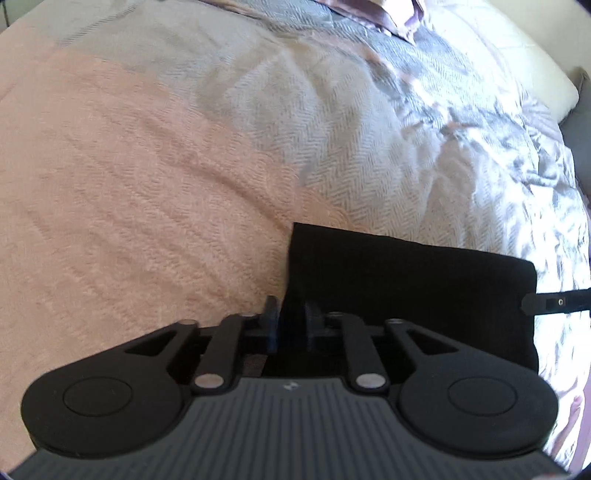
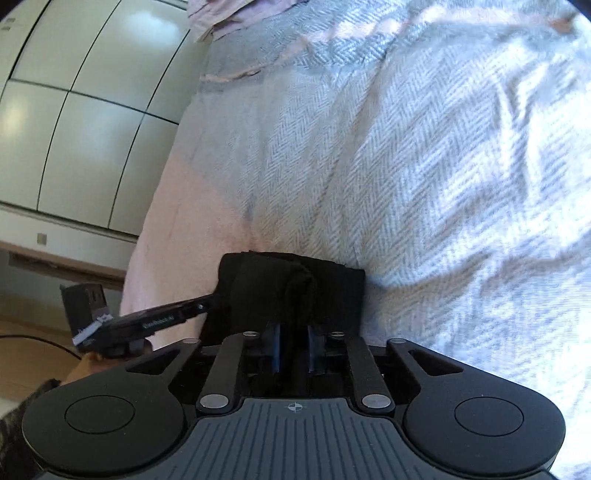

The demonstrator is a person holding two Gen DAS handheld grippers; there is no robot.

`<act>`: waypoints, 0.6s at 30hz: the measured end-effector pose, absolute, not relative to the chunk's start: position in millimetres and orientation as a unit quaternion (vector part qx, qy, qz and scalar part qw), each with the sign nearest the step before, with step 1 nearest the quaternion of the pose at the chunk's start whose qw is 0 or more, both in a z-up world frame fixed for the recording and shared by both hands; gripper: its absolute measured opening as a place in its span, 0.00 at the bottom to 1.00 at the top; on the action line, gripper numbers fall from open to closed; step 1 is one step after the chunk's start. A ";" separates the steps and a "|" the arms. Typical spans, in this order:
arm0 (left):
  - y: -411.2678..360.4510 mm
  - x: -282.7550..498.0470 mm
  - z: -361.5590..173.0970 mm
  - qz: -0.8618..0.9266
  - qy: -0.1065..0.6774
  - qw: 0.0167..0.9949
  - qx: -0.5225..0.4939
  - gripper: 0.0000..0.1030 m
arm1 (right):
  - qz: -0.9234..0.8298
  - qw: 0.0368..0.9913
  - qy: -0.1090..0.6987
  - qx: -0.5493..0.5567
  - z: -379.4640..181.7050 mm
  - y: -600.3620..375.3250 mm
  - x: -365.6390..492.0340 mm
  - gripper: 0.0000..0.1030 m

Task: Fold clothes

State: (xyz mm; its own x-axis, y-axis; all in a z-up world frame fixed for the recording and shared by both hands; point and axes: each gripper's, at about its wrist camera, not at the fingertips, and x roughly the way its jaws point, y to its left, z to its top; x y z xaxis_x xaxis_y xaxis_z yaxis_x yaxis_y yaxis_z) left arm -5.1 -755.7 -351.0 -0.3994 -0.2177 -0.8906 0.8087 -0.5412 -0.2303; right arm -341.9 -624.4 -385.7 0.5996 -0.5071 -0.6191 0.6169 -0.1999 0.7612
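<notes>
A black garment (image 1: 410, 291), folded into a flat rectangle, is held over the bed. In the left wrist view my left gripper (image 1: 291, 317) is shut on its near left edge, the cloth pinched between the blue-padded fingers. The tip of my right gripper (image 1: 554, 303) pokes in at the garment's right edge. In the right wrist view the black garment (image 2: 280, 288) bunches up between the fingers of my right gripper (image 2: 293, 345), which is shut on it. My left gripper (image 2: 155, 319) comes in from the left and meets the cloth's left side.
A bedspread covers the bed, pink (image 1: 122, 177) on one side and grey herringbone (image 1: 351, 147) on the other. A mauve cloth (image 1: 373, 14) lies at the far end. White cabinet doors (image 2: 74, 122) and a wooden floor (image 2: 33, 354) lie beyond the bed's edge.
</notes>
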 end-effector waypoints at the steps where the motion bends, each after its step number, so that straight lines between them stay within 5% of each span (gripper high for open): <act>1: -755.1 -0.4 -350.0 -0.762 0.344 0.340 0.430 0.22 | -0.456 0.625 0.048 0.632 -382.9 -620.5 -342.5 0.38; 2: -751.5 8.0 -344.0 -0.762 0.342 0.345 0.428 0.22 | -0.467 0.620 0.052 0.629 -379.9 -615.5 -343.3 0.48; 11: -660.5 86.9 -302.8 -0.769 0.324 0.339 0.434 0.20 | -0.450 0.688 0.127 0.555 -317.6 -551.2 -295.2 0.48; 18: -588.3 99.8 -340.8 -0.772 0.274 0.300 0.489 0.16 | -0.294 0.807 0.246 0.449 -316.2 -527.5 -161.7 0.48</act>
